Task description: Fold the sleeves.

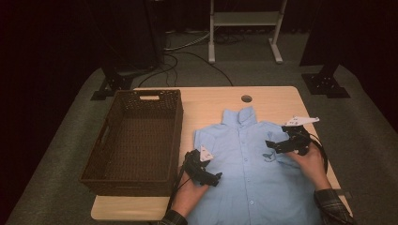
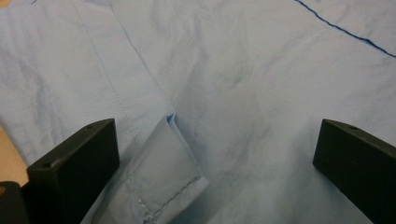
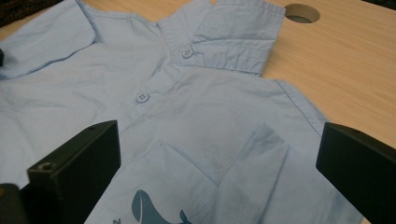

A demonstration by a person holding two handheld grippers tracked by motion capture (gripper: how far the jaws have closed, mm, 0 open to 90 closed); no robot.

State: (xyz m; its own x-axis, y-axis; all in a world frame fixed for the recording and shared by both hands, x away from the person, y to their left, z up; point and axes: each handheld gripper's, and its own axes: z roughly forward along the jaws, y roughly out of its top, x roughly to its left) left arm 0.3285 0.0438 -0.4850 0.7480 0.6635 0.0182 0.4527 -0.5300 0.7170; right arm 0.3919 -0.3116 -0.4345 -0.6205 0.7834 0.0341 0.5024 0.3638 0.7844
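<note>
Dark curtains and cable-strewn grey carpet ring the pale wooden table (image 1: pixel 309 101). Both tools hang with jaws spread, gripping nothing: the left gripper (image 1: pixel 206 176) over a folded sleeve cuff (image 2: pixel 163 182), the right gripper (image 1: pixel 277 145) over the whale-printed chest pocket (image 3: pixel 177 196). Between them the light blue buttoned shirt (image 1: pixel 248 173) lies flat, front up, beside the dark woven basket (image 1: pixel 136 136). To fold well, I'd pinch each sleeve edge low, taking one layer only, and draw both inward evenly.
</note>
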